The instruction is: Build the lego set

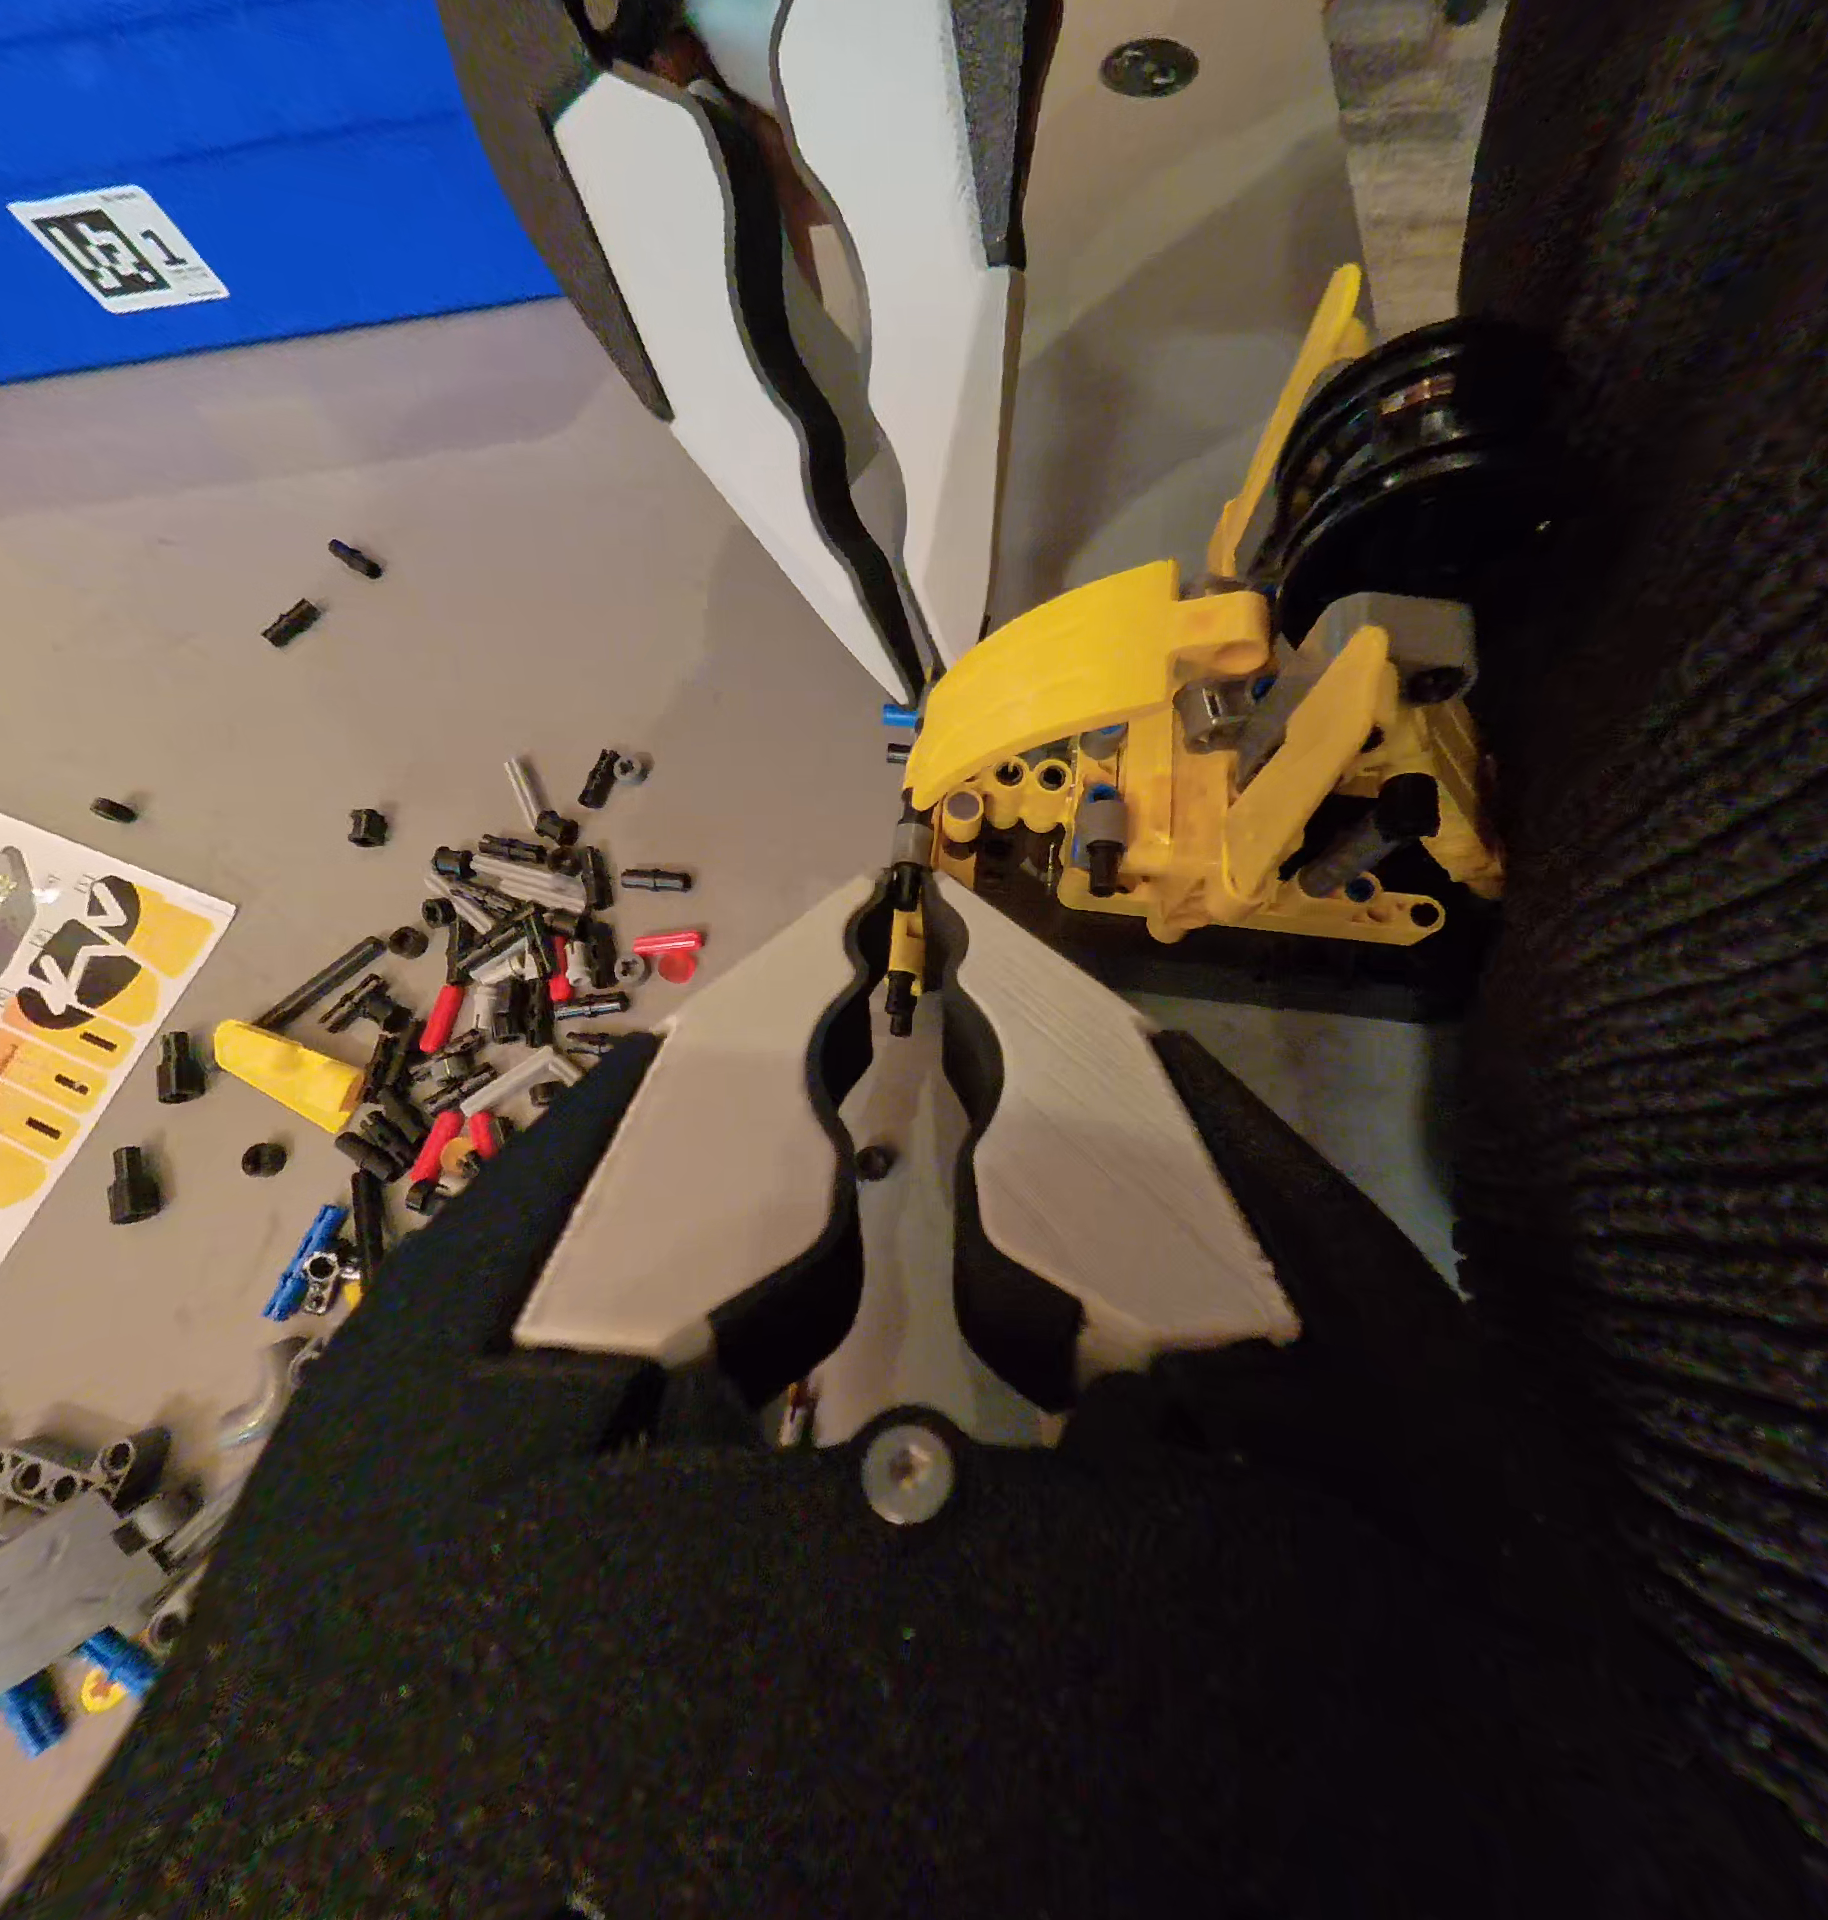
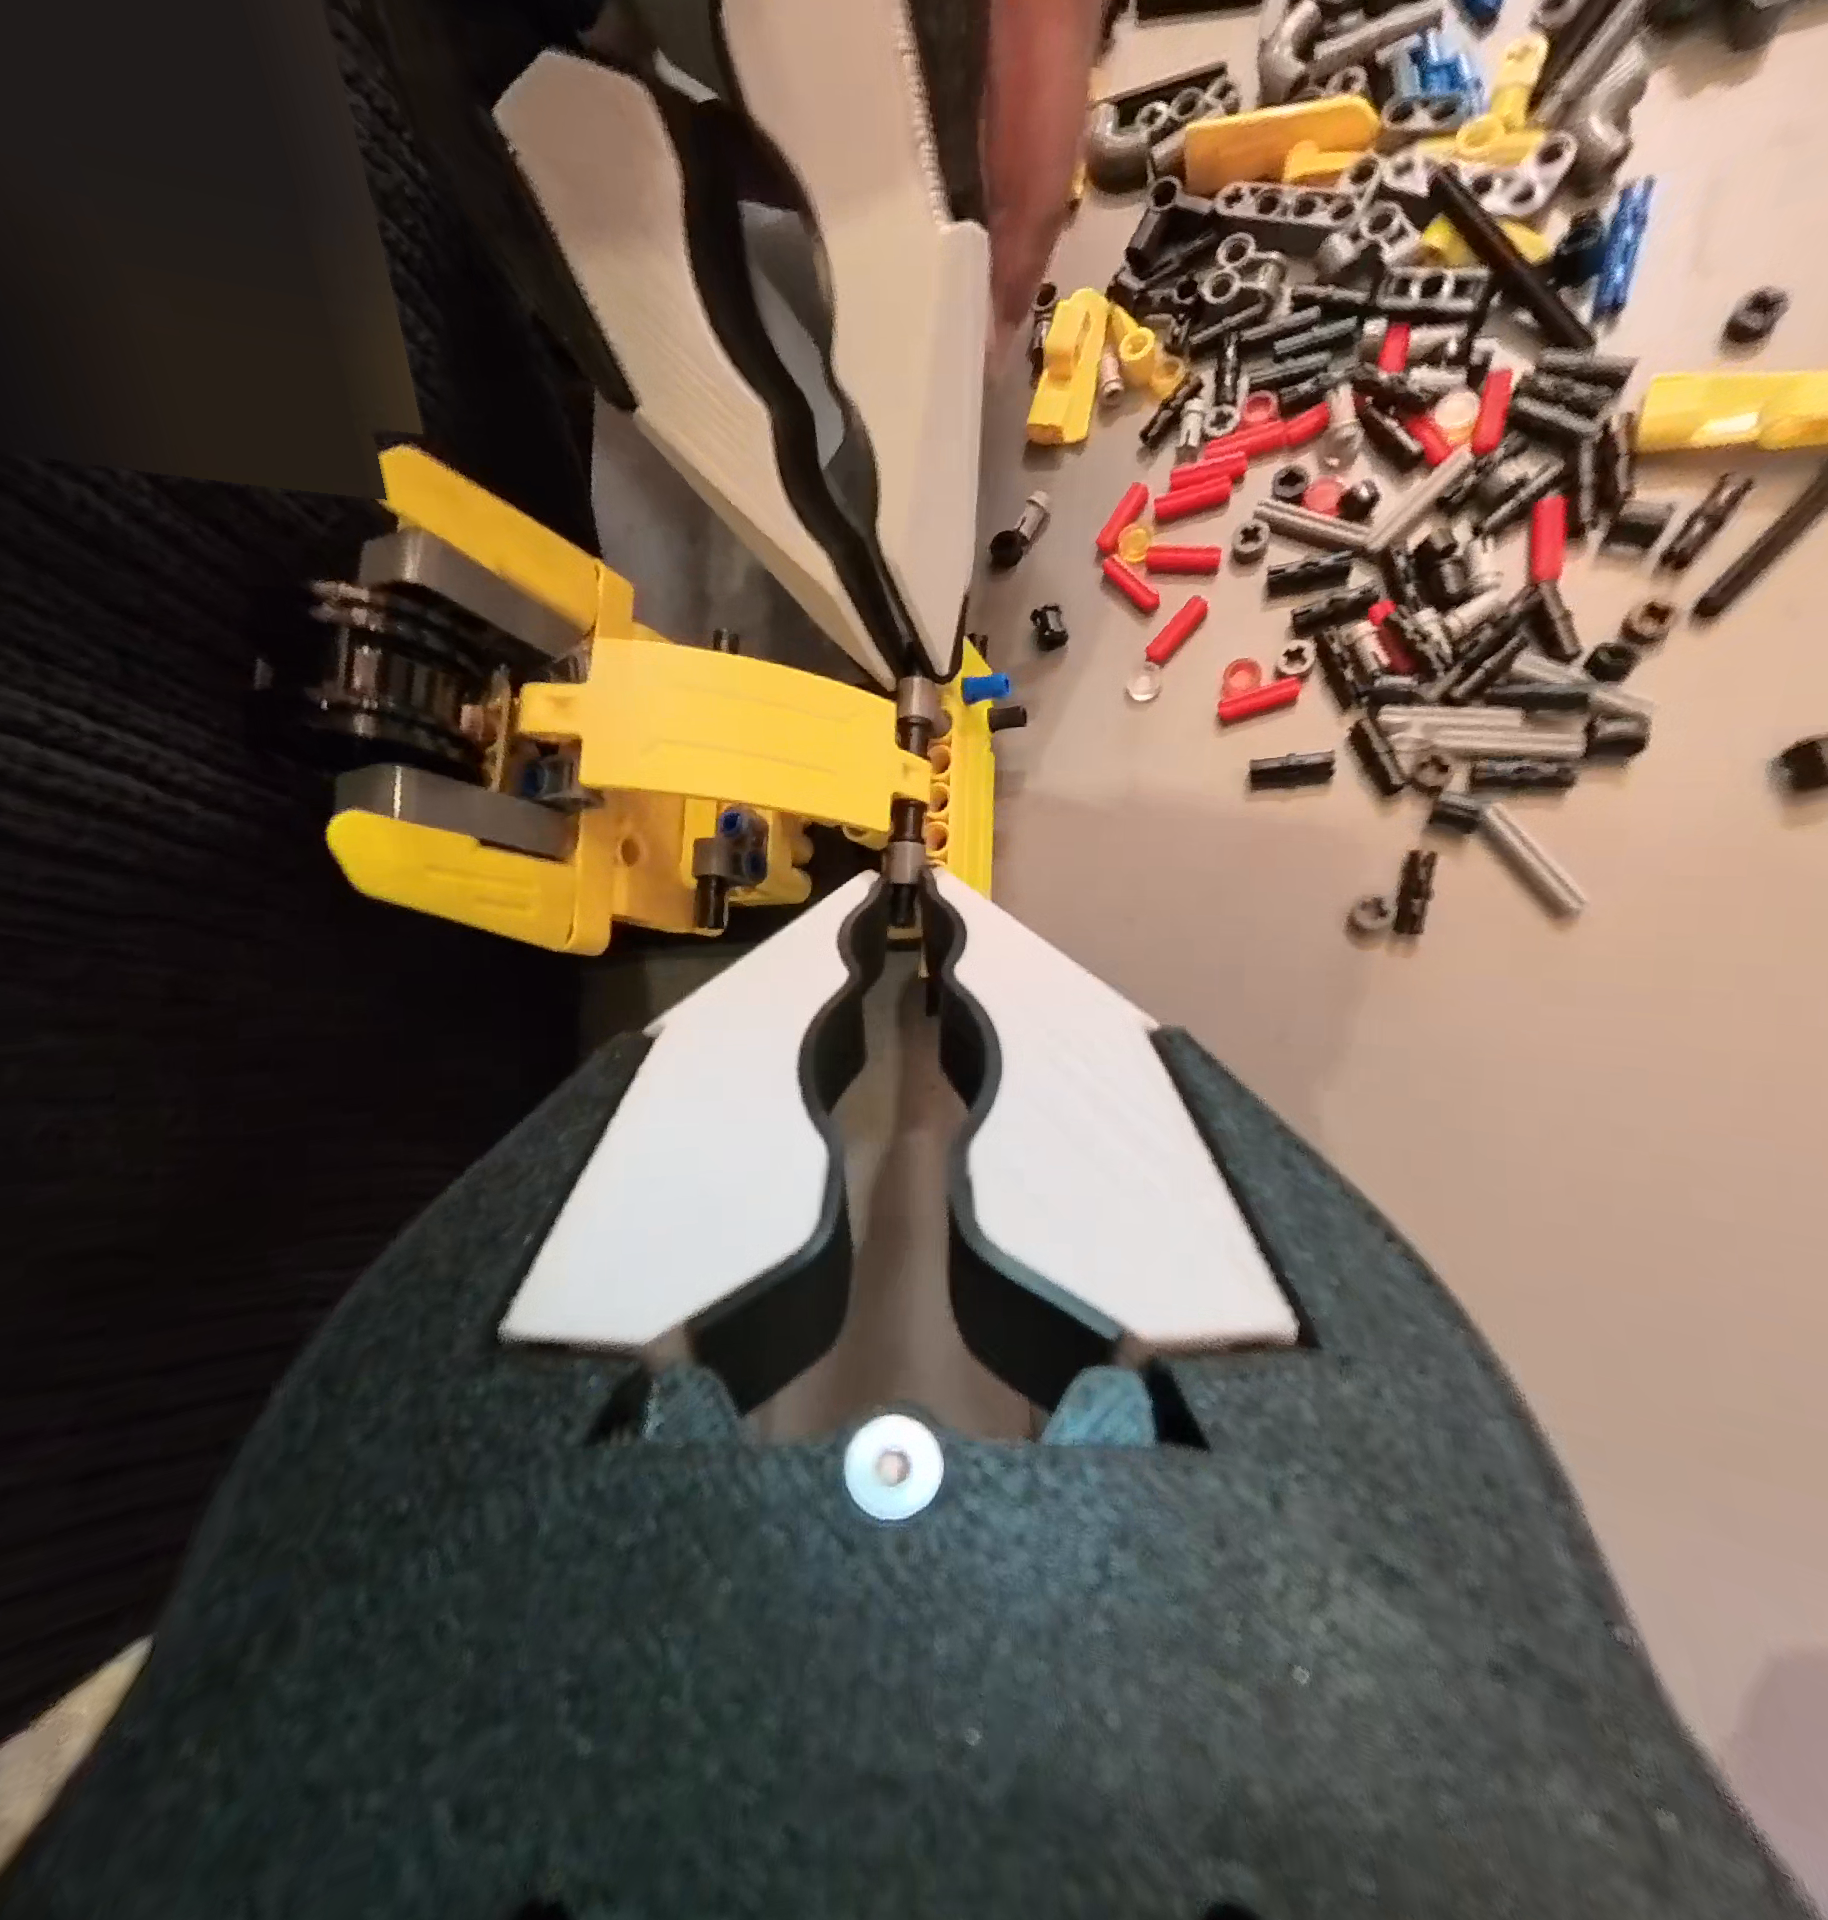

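We pinch the light, rigid yellow model (image 1: 1180, 790) by its thin black axle (image 2: 908, 821), left hand-held gripper (image 1: 905, 935) and right hand-held gripper (image 2: 905, 904) both clamped on its ends.

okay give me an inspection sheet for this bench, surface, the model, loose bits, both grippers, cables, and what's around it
Surface: plain grey table.
Model: part-built yellow model with a black wheel, lying against a dark knitted fabric.
Clutter: pile of loose parts, black, grey and red pins and yellow panels, spread on the table; sticker sheet beside a smaller pile.
Grippers: left gripper closed on a black pin with a yellow connector at the model's end; right gripper closed on a pin at the opposite end of the same row, so the tips face each other.
Cables: nothing seen.
Surroundings: blue surface bearing a printed marker tag.
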`<state>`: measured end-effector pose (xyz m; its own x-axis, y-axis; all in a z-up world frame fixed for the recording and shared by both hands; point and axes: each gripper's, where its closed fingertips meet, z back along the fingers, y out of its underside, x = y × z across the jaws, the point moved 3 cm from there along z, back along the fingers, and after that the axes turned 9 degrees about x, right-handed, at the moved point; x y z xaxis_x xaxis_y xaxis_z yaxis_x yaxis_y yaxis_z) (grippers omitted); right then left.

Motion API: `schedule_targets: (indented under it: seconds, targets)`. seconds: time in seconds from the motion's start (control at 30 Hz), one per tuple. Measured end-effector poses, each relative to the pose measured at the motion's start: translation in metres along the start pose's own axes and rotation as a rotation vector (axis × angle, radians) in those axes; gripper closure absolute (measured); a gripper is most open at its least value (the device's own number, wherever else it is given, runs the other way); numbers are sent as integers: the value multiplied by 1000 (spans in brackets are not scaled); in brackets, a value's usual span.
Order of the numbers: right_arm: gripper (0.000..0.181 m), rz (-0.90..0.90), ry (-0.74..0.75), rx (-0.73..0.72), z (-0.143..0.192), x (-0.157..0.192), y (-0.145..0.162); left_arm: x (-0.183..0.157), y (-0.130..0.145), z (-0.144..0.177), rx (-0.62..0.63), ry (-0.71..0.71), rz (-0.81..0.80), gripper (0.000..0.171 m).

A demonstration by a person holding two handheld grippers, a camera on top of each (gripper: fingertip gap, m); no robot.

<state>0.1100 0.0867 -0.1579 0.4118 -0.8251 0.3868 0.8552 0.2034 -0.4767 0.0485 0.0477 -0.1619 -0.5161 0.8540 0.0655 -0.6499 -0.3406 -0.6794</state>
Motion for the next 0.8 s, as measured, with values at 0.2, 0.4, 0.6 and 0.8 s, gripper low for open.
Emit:
schedule_targets:
  seconds: [0.2, 0.4, 0.6, 0.8]
  targets:
    - [176, 122, 128, -15, -3, -4, 3, 2, 1, 1, -1, -14, 5, 168]
    - [176, 255, 276, -44, -1, -5, 2, 3, 2, 0, 4, -5, 3, 168]
    - [171, 320, 343, -35, -2, -3, 0, 3, 2, 0, 21, -7, -16, 168]
    - [169, 356, 380, -37, 2, -3, -1, 3, 2, 0, 25, -6, -17, 168]
